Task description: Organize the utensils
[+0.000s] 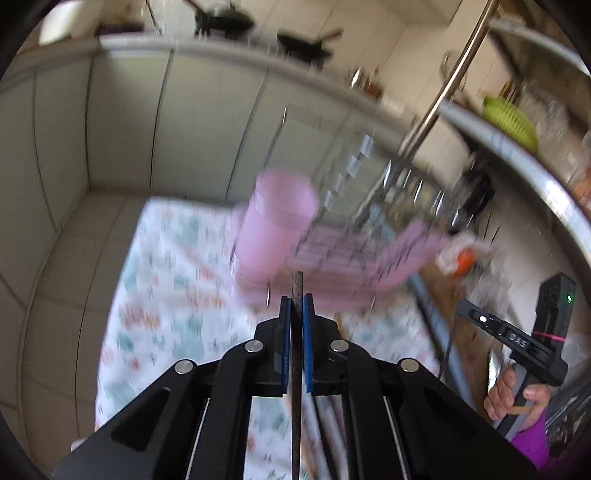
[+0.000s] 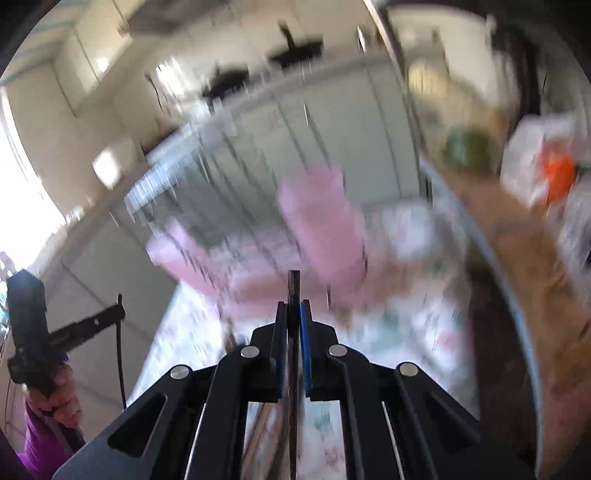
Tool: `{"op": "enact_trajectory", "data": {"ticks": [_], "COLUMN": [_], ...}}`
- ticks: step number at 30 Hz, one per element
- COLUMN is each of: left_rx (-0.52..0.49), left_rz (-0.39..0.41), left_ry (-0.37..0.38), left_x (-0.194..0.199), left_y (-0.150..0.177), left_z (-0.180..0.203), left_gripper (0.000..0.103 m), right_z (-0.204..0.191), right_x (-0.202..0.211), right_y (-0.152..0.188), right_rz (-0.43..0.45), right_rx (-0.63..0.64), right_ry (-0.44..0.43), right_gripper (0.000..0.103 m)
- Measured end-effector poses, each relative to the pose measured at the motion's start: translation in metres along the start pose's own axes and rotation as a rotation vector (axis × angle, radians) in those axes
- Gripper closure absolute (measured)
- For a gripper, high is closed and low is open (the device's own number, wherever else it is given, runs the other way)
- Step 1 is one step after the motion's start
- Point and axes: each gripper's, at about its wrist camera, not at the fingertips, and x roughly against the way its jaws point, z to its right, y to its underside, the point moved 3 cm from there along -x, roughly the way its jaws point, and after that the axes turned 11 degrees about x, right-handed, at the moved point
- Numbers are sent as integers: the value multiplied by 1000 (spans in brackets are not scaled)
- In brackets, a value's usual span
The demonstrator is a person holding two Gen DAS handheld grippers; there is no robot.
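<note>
Two claws seen, left claw [image 1: 296,306] clamped on one dark thin utensil [image 1: 297,284], right claw [image 2: 294,310] clamped on another dark utensil [image 2: 293,286], one pink cup [image 1: 275,229] at twelve o'clock on patterned tabletop [image 1: 166,277], green strainer [image 1: 511,123] shown only leftward.

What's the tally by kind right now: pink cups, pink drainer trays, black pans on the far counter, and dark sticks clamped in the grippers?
Pink cup: 1
Pink drainer tray: 1
Black pans: 2
Dark sticks, one each in the left gripper and right gripper: 2
Total: 6
</note>
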Motion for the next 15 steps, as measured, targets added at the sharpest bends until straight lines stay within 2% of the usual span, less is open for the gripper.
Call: {"op": "enact_trajectory", "data": {"ticks": [4, 9, 15], "left_rx": [-3, -19, -25], "left_rz": [146, 335, 508], "left_ry": [48, 65, 76], "left_x": [18, 29, 19], "left_y": [-33, -75, -113], "left_z": [20, 38, 53], "left_gripper": [98, 98, 98], "right_z": [-7, -11, -15], "right_x": [29, 53, 49], "right_y": [-37, -82, -122], "right_rz": [170, 357, 495], "right_rx": [43, 97, 139], "right_ry": [32, 76, 140], "right_gripper": [97, 97, 97]}}
